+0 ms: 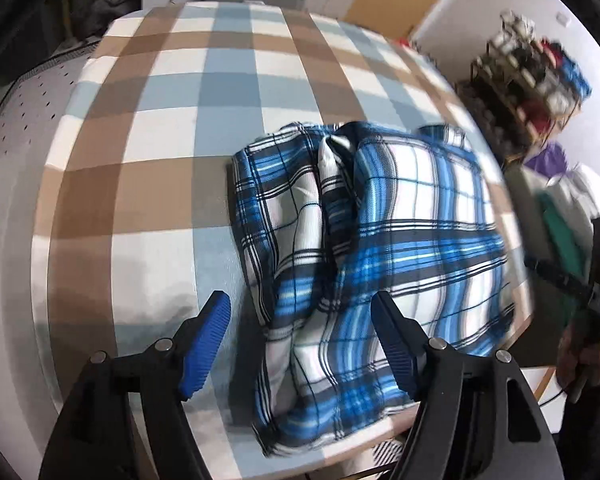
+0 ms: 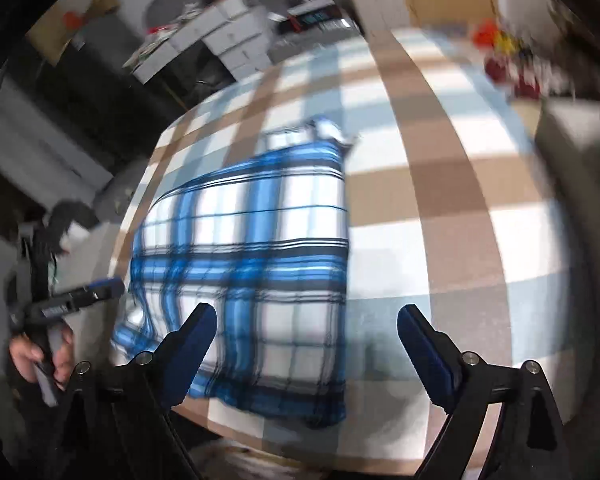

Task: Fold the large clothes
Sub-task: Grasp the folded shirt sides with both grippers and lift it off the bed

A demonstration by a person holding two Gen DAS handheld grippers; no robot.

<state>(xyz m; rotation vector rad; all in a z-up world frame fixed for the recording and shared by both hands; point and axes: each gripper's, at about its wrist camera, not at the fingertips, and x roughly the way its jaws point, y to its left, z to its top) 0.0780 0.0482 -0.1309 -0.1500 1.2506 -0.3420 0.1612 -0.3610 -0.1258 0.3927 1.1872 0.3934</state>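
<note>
Both grippers, left gripper (image 1: pixel 300 344) and right gripper (image 2: pixel 306 354), gape wide, holding nothing. Plaid shirt (image 1: pixel 364 248) lies just past the fingertips on the checked tablecloth (image 1: pixel 148 184), folded into a rough rectangle. Left edge looks bunched, so probably some tidying or one more fold remains.

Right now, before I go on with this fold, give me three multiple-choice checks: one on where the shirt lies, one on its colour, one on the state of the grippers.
1. Where does the shirt lie?
A. on the checked tablecloth, near the table's front edge
B. on the floor
C. hanging from a rack

2. What colour is its pattern?
A. red and green
B. blue, white and black
C. plain grey

3. How do the left gripper and the right gripper stand?
A. both clamped on cloth
B. only the left clamped
C. both open, holding nothing

Answers:
1 A: it rests folded on the cloth by the edge.
2 B: blue, white and black plaid.
3 C: the pads stand apart, with nothing pinched.
</note>
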